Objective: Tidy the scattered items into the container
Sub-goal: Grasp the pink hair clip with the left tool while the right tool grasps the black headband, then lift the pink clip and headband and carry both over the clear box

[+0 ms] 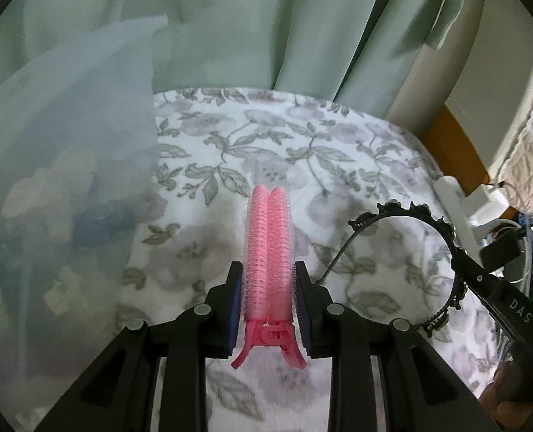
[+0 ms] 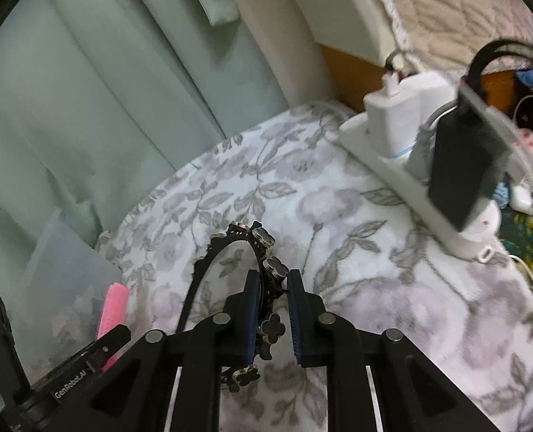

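Left gripper (image 1: 268, 288): jaws closed on a pink hair clip (image 1: 268, 248) with two bristly roller bars. The clip pointed straight forward between the blue pads, its pinch handles trailing back toward the camera. It was held clear above the flowered cloth (image 1: 302, 151) that covered the worktop.

Right gripper (image 2: 273, 309): jaws closed nearly together on a black headband (image 2: 263, 252) trimmed with clover-shaped studs. The left pad pressed the band; whether the right pad touched it cannot be told. The band arched up and forward from the jaws, one thin end curving down at the left.

Container (image 1: 65, 165): a frosted, see-through plastic box, at the left edge of the worktop, left of the clip. Dim shapes showed through its wall; what they were cannot be told. In the right wrist view the box (image 2: 68, 270) stood beyond the left gripper, with the pink clip just beside its near corner.

Backdrop: pale green curtain (image 1: 230, 25) hung behind the worktop.

Other items: white power strip (image 2: 381, 151) at the right edge of the cloth, carrying a white charger (image 2: 399, 108) and a black adapter (image 2: 464, 165).
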The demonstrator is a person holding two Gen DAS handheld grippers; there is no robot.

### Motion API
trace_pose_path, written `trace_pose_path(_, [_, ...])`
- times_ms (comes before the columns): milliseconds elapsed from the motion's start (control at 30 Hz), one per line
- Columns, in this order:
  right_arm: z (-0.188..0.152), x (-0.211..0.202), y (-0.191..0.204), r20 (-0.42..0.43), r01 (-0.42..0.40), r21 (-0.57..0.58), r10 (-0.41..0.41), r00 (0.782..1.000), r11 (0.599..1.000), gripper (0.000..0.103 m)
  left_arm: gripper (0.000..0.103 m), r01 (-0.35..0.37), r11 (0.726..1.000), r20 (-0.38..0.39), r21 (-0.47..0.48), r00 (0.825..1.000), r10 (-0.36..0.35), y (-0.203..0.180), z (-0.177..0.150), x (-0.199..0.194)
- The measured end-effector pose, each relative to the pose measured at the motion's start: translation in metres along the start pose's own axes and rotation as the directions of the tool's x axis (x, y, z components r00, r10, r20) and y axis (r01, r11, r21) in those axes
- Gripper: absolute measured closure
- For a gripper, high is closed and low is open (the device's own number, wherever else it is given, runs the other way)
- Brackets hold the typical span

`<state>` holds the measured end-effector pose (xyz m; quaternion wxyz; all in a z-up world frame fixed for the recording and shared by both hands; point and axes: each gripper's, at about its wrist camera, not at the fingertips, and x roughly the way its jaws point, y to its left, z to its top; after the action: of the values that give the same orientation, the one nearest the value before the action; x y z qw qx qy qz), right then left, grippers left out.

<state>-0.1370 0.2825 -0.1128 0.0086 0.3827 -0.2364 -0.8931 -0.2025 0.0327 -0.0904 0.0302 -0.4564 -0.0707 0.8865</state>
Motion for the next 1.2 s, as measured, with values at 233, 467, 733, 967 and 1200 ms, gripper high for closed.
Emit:
trace_pose_path(233, [-0.004, -0.042, 0.009, 0.062, -0.013, -0.012, 0.013, 0.998, 1.000, 0.089, 0.075, 0.024, 1.000, 0.049, -0.007, 0.999, -0.024, 0.002, -0.008, -0.042])
trace_pose_path(467, [-0.006, -0.076, 0.016, 0.107, -0.025, -0.028, 0.028, 0.994, 0.999, 0.091, 0.075, 0.041, 0.999, 0.083, -0.015, 0.996, -0.040, 0.003, -0.010, -0.068])
trace_pose_path(733, [-0.007, -0.105, 0.023, 0.143, -0.043, -0.039, 0.048, 0.989, 0.998, 0.092, 0.075, 0.059, 0.998, 0.129, 0.000, 0.990, -0.059, 0.000, -0.010, -0.094])
trace_pose_path(967, [-0.008, -0.125, 0.027, 0.176, -0.052, -0.047, 0.060, 0.983, 0.998, 0.092, 0.075, 0.066, 0.998, 0.156, -0.004, 0.986, -0.065, 0.003, -0.012, -0.108])
trace_pose_path(1200, [-0.005, -0.151, 0.043, 0.229, -0.078, -0.088, 0.097, 0.969, 0.993, 0.092, 0.075, 0.071, 0.997, 0.201, -0.004, 0.977, -0.069, 0.007, -0.010, -0.128])
